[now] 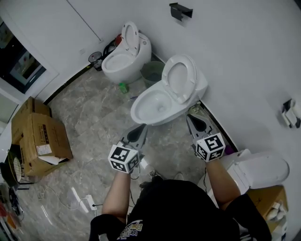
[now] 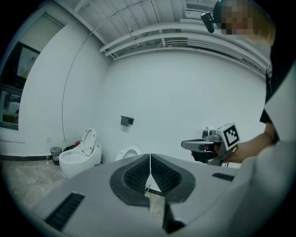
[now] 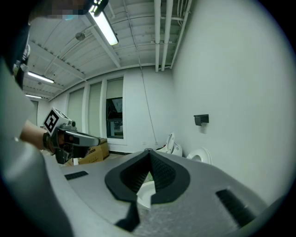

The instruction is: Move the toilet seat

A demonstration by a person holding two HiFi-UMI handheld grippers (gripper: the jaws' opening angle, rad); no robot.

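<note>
The near white toilet (image 1: 153,106) stands against the wall with its seat (image 1: 181,77) raised upright behind the open bowl. My left gripper (image 1: 141,127) is shut and empty, just short of the bowl's front left rim. My right gripper (image 1: 191,112) is shut and empty too, close beside the bowl's right side, below the raised seat. In the left gripper view the shut jaws (image 2: 150,158) point toward the seat (image 2: 130,151), with the right gripper (image 2: 200,145) off to the right. The right gripper view has its shut jaws (image 3: 149,153) over the bowl rim (image 3: 144,193), the seat (image 3: 201,156) ahead on the right.
A second toilet (image 1: 123,56) with its lid up stands farther along the wall, a green bin (image 1: 152,73) and a green bottle (image 1: 123,87) beside it. Cardboard boxes (image 1: 38,136) sit at the left. A third white toilet (image 1: 258,170) is at my right. A black holder (image 1: 180,10) hangs on the wall.
</note>
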